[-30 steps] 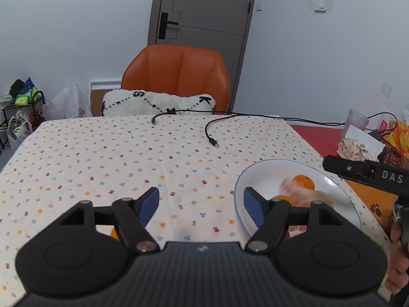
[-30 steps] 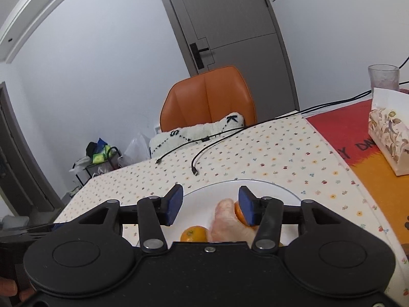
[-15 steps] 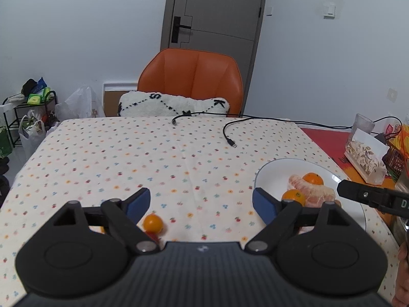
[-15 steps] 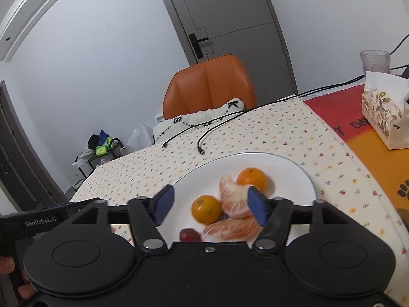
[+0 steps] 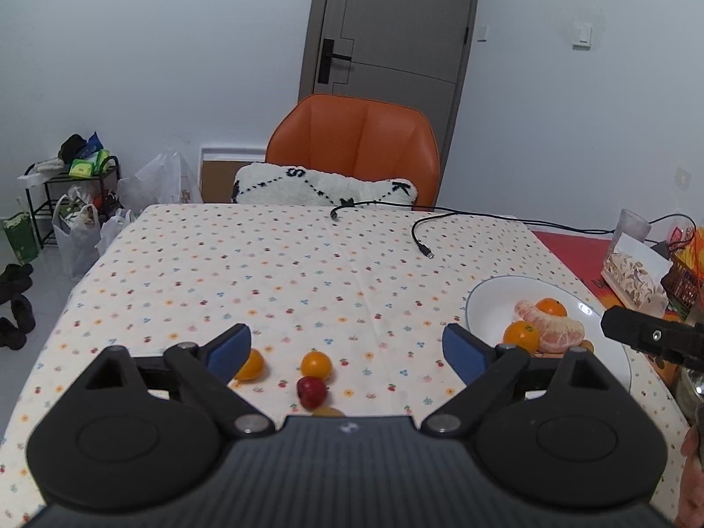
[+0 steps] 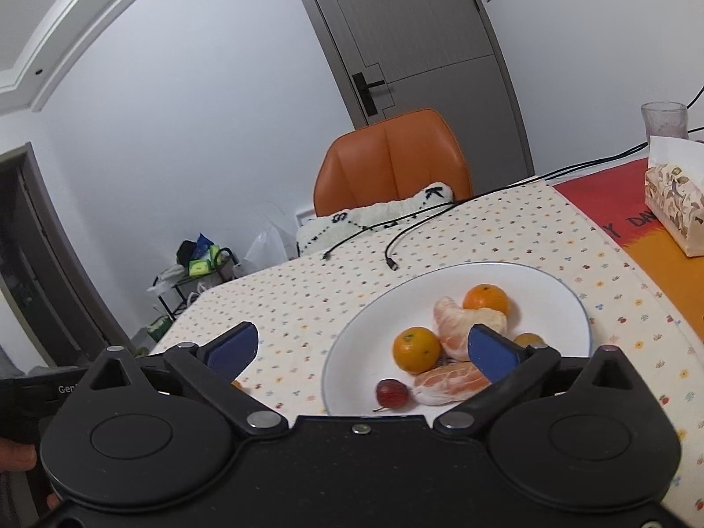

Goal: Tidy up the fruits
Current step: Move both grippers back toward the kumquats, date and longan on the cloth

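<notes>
Fruits lie in two groups on a table [image 5: 185, 273] covered with a cream cloth printed with small fruit motifs. Group one sits in a round, glossy white plate [image 6: 567, 303] with a thin dark rim: two smooth round oranges [image 6: 416, 349], two peeled citrus pieces [image 6: 453, 382] with pale, veined membrane, and a small red fruit [image 6: 391, 393] with a thin stem. Group two rests directly on the cloth: two small oranges [image 5: 316, 364] and a red, glossy fruit [image 5: 312, 391] just beside the nearer orange.

Left gripper [image 5: 346, 345]: matte black linkage, blue rectangular pads. Its jaws have just been opening and stand wide; nothing is pressed between them, and the loose fruits lie on the cloth between and below them.

Right gripper [image 6: 363, 347]: same build. Its jaws have just been opening to a wide spread; the pads grip nothing and stand above the near half of the plate.

Behind the table stand an orange padded chair [image 5: 356, 145] holding a fluffy white cushion [image 5: 325, 187]; black cables [image 5: 418, 233] trail across the cloth.
</notes>
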